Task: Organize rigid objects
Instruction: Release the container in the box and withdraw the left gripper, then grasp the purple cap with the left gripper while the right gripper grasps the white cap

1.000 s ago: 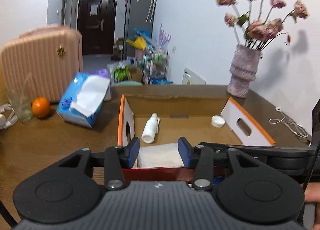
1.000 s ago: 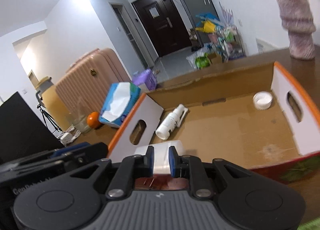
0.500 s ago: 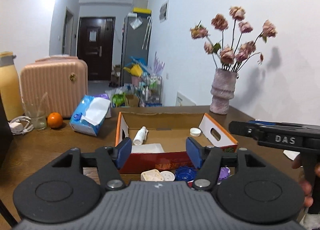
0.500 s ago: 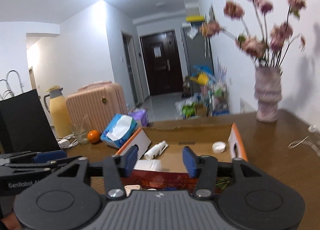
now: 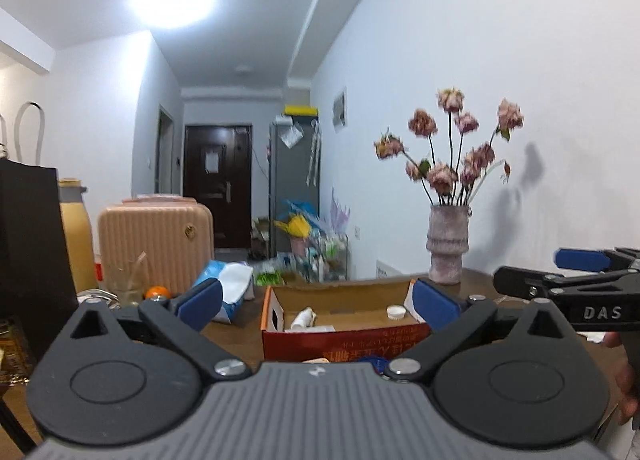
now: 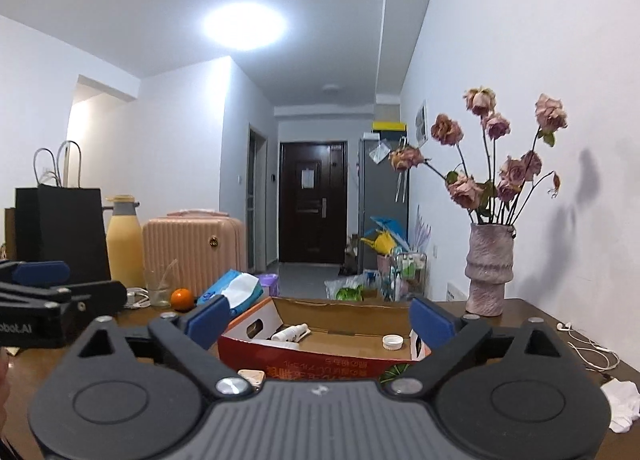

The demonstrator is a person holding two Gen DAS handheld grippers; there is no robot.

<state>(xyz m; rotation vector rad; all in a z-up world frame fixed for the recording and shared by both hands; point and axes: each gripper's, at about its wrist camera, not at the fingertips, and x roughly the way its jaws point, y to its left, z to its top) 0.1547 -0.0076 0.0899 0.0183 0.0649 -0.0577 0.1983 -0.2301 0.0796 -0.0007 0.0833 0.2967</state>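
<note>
We judge the task partly done. Both tools stand back from the cardboard box (image 5: 344,330): the left gripper (image 5: 316,302) and right gripper (image 6: 320,314) have jaws opening wide, nothing between them. Inside the box, left to right: a white bottle (image 5: 303,318) lying down, a flat white item (image 5: 320,328) near the front wall, a white cap (image 5: 396,312). Small pieces (image 6: 251,376) before the box remain unsorted.
</note>
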